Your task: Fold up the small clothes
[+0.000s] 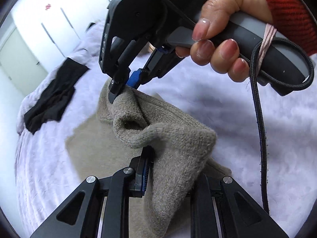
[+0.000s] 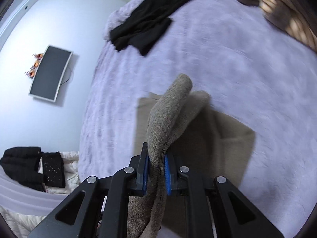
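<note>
I had the grey-beige knit garment (image 1: pixel 174 154) lifted at two places above the pale lilac bedspread (image 1: pixel 218 103). My left gripper (image 1: pixel 170 170) was closed on one bunched edge of the knit; only its blue-padded left finger (image 1: pixel 144 170) showed, the other being buried under the wool that draped over it. My right gripper (image 2: pixel 156 168) was clamped tight on another fold, the fabric squeezed thin between the two blue pads (image 2: pixel 167 170) and rising beyond them in a rounded ridge. From the left wrist view I could see that right gripper (image 1: pixel 122 88) across from me, its tips pinching the far edge of the knit, with my right hand (image 1: pixel 218 45) wrapped round the grey handle and a red sleeve (image 1: pixel 287 13) at the wrist. The rest of the garment (image 2: pixel 214 138) lay flat on the bedspread (image 2: pixel 247 69) beneath. A black garment (image 2: pixel 148 19) lay crumpled near the bed's far edge, well apart from the knit. A dark screen (image 2: pixel 50 73) hung on the wall.
</note>
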The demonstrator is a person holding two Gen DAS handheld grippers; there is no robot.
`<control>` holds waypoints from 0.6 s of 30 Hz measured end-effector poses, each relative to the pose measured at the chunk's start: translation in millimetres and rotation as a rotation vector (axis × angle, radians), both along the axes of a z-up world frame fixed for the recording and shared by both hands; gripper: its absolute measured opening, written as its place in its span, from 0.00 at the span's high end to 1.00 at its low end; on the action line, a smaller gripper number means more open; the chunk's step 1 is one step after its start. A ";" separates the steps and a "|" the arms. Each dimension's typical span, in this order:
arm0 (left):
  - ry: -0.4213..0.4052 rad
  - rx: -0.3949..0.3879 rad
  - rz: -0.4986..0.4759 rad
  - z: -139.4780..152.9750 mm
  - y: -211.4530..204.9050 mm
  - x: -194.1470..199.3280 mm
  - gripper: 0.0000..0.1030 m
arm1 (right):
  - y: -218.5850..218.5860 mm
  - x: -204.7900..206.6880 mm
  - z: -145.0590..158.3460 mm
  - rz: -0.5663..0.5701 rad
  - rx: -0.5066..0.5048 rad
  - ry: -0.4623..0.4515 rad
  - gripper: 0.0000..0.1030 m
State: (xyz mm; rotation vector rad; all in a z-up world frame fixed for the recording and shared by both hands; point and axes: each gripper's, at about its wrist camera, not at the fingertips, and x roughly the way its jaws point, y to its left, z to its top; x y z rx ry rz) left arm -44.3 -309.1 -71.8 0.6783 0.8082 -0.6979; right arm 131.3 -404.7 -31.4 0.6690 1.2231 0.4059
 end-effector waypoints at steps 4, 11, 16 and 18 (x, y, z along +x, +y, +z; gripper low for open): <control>0.056 0.056 -0.002 -34.9 -25.6 4.4 0.81 | -18.4 -18.7 -67.3 -0.085 -0.002 0.086 0.85; 0.036 0.062 -0.019 -31.4 -19.6 -0.9 0.81 | -34.6 -40.5 -89.5 -0.155 0.089 0.074 0.85; 0.051 0.043 -0.009 -31.0 -12.8 -12.0 0.77 | -38.1 -46.8 -87.5 -0.167 0.019 0.101 0.81; 0.063 0.024 0.000 -25.5 -6.0 -16.9 0.30 | -38.2 -51.2 -81.3 -0.176 -0.020 0.112 0.68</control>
